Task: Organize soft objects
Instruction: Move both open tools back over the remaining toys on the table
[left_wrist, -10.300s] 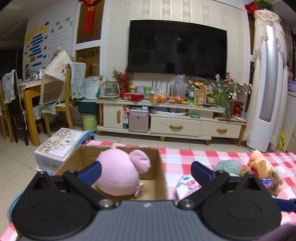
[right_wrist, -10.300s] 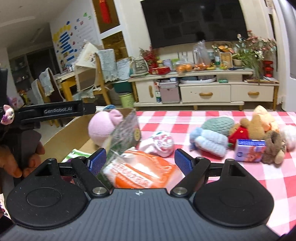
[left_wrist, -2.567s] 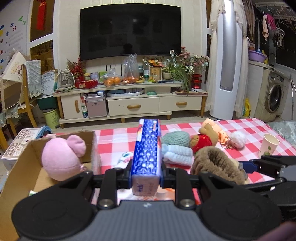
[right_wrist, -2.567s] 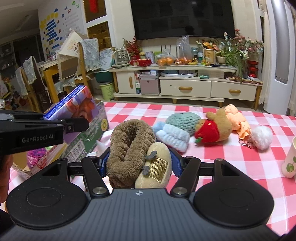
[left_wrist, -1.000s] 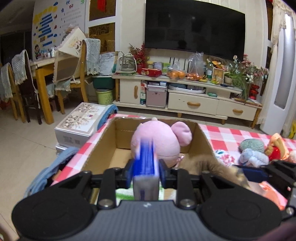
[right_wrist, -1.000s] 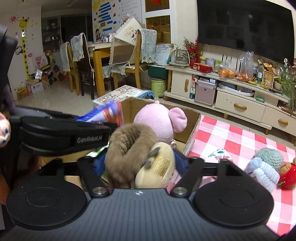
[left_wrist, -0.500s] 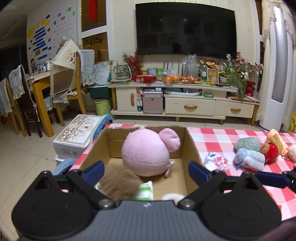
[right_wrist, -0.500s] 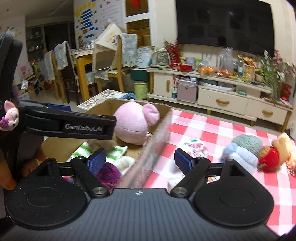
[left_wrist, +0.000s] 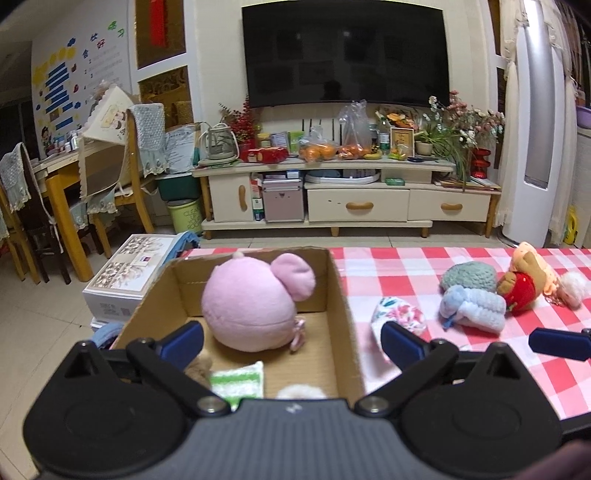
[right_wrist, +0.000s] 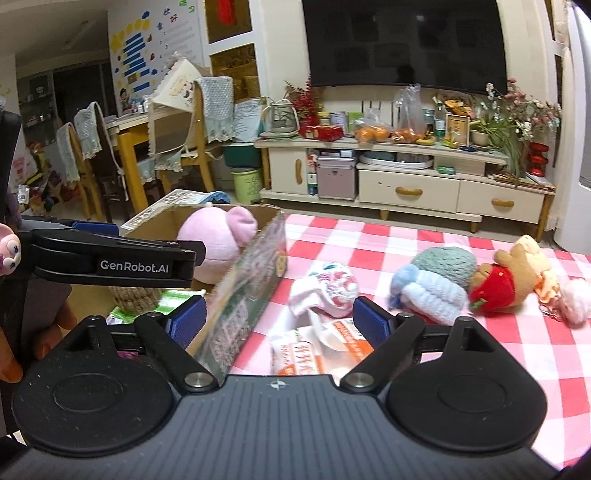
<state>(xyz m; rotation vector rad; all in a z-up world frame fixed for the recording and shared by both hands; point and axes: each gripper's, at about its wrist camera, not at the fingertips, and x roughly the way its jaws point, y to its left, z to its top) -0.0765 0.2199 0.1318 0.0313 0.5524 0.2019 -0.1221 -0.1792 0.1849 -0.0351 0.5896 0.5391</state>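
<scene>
A cardboard box (left_wrist: 341, 306) sits at the left end of the red-checked table (left_wrist: 406, 269). Inside lie a pink plush (left_wrist: 251, 302), a green-striped cloth (left_wrist: 240, 378) and a brown furry toy (left_wrist: 197, 369). My left gripper (left_wrist: 291, 341) is open and empty above the box's near end. My right gripper (right_wrist: 279, 321) is open and empty over the box's right wall (right_wrist: 251, 295). On the table lie a floral cloth (right_wrist: 327, 288), an orange-and-white packet (right_wrist: 317, 349), knitted hats (right_wrist: 432, 280), and a bear plush (right_wrist: 513, 277).
A white pompom (right_wrist: 572, 299) lies at the table's right edge. A flat printed carton (left_wrist: 129, 269) lies on the floor left of the table. A TV cabinet (left_wrist: 351, 199) stands behind, with a dining table and chairs (left_wrist: 74, 192) at the left.
Both grippers carried a blue tissue pack and a brown furry toy to the box and opened. Both are now empty and have drawn back slightly; the brown toy lies in the box.
</scene>
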